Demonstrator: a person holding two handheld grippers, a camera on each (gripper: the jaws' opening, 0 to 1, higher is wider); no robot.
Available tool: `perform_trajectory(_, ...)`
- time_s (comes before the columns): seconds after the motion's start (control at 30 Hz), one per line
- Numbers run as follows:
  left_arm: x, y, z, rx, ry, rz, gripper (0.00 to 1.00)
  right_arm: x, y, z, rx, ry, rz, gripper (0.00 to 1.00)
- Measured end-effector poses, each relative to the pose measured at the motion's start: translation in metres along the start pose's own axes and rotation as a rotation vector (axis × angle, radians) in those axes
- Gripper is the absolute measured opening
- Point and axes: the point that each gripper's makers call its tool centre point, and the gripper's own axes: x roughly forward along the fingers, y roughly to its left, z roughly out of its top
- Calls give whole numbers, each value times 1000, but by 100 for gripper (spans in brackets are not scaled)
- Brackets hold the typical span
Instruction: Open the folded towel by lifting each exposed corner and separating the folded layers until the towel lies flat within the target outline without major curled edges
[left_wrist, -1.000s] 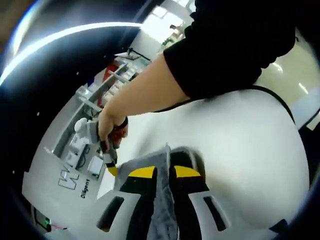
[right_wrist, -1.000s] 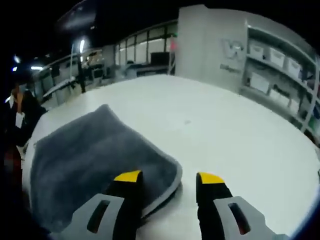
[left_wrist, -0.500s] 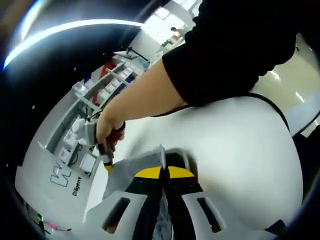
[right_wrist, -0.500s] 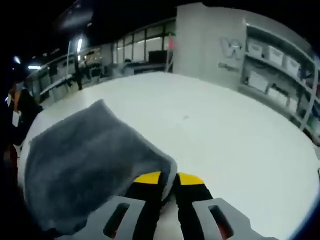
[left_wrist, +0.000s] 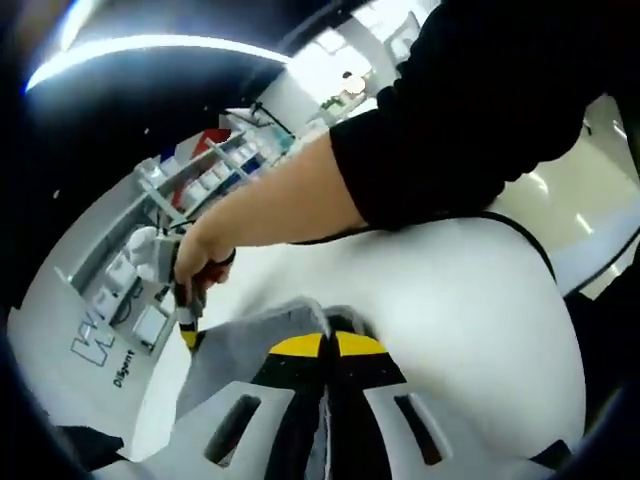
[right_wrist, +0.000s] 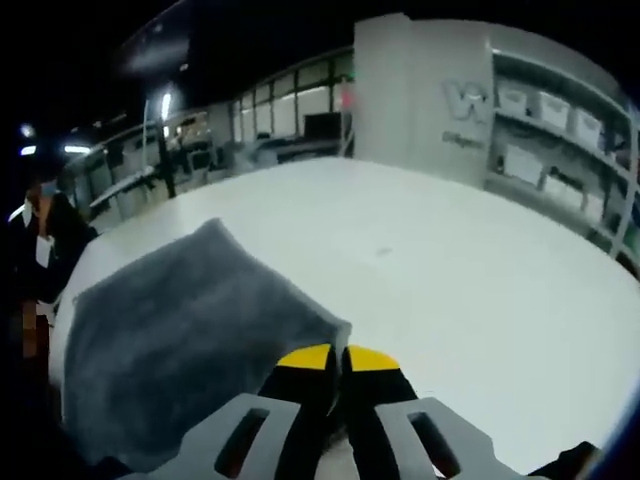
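Note:
The grey towel (right_wrist: 180, 320) lies folded on the white table (right_wrist: 480, 260), spreading left of my right gripper (right_wrist: 336, 356). My right gripper is shut on the towel's near corner, its yellow-tipped jaws pressed together. In the left gripper view, my left gripper (left_wrist: 326, 345) is shut on another edge of the grey towel (left_wrist: 240, 340), with a strip of cloth running down between its jaws. The right gripper (left_wrist: 185, 320) appears at the left of that view, held in a person's hand (left_wrist: 205, 255) at the towel's far corner.
A person's bare forearm and black sleeve (left_wrist: 480, 110) cross the top of the left gripper view. Shelves with white bins (right_wrist: 560, 130) and a grey pillar with a logo (right_wrist: 420, 90) stand behind the table. A person (right_wrist: 45, 240) stands at the far left.
My right gripper closed from open onto the towel's near corner. My left gripper's jaws also closed tighter on the cloth. Both views shifted slightly with the hands.

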Motion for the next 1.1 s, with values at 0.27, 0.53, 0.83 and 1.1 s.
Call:
perform_trajectory(0.27,-2,0,6,-173,-95,-81,1,3,5,10,-68,-49,46,0)
perform_trajectory(0.53,-8,13,10,-200,-162,-41,1,2,-4,14,5,-73,16,0)
perform_trajectory(0.83,-12,18,0,-214,-112,-16,1,6,-22,18,-8,-70,-16,0)
perform_trajectory(1.1,-13,20,4,-201,-158,-39,1,3,2,13,-55,-74,1,0)
